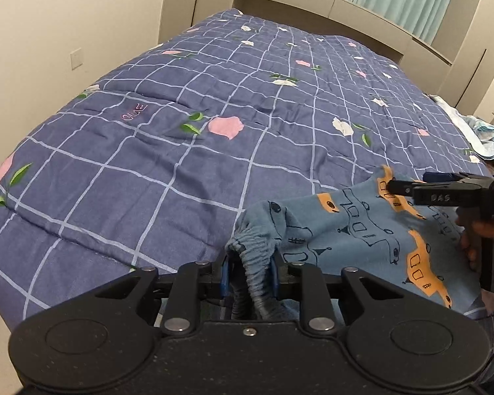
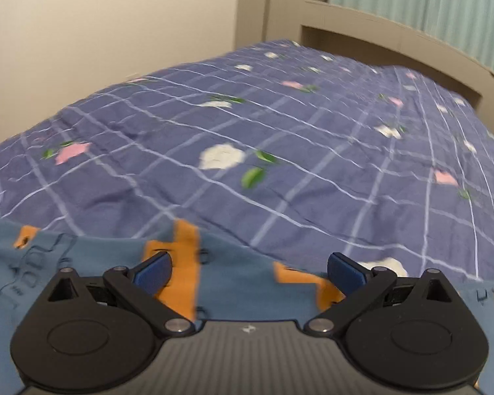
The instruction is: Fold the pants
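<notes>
**Pants Folding: Early Stage, Garment Gripped at the Waistband**

The pants lay at the near edge of the bed, on the checked quilt. The left claw was clamped on the gathered elastic waistband, lifting it slightly. The right claw stood wide, its blue pads apart over the fabric and gripping nothing. The right-wrist view was blurred.

Judged progress: no finished, flat fold was visible. The cloth was bunched near the waistband. Spreading, aligning the legs and folding remained.
</notes>
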A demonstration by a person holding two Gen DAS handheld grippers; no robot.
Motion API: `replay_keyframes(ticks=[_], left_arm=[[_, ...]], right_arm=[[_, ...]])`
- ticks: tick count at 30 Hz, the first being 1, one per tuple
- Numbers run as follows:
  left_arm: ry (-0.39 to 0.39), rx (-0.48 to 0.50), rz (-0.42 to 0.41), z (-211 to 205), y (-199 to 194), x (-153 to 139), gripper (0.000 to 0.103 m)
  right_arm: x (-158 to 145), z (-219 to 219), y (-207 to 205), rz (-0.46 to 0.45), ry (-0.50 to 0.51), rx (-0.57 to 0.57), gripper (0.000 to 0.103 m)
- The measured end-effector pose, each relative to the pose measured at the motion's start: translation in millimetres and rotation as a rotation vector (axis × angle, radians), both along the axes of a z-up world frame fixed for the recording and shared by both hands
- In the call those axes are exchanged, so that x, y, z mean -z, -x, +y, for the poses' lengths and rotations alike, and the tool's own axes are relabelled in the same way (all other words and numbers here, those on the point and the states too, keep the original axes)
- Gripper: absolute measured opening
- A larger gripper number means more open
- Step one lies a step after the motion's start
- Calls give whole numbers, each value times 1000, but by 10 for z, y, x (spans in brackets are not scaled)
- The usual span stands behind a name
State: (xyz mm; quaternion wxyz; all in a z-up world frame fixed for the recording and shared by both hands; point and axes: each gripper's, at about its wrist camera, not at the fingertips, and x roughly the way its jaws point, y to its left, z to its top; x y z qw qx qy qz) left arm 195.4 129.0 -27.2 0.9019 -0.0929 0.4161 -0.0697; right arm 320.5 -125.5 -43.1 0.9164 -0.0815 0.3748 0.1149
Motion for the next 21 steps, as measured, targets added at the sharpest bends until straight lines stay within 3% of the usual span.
replay_keyframes(ticks=[2,6,10,12,21], left_arm=[[-16,-8,7,-17,8,-21,37],[-51,-33,6,-87,37,-111,77],[-112,-40,-26,-284,59,-260,94],[-149,-40,-55,-442,51,-345,100],[-190,123,-102,-1567,-251,-527,102]], right_arm=[[-23,-129,-2,4,-45,24,103],[-153,-411,201,-45,-89,30,103],[-216,-761,542,-62,-112,37,103],[-243,-958,761,-74,-114,52,103],[-284,-2102,1431,-120,-237,286,103]])
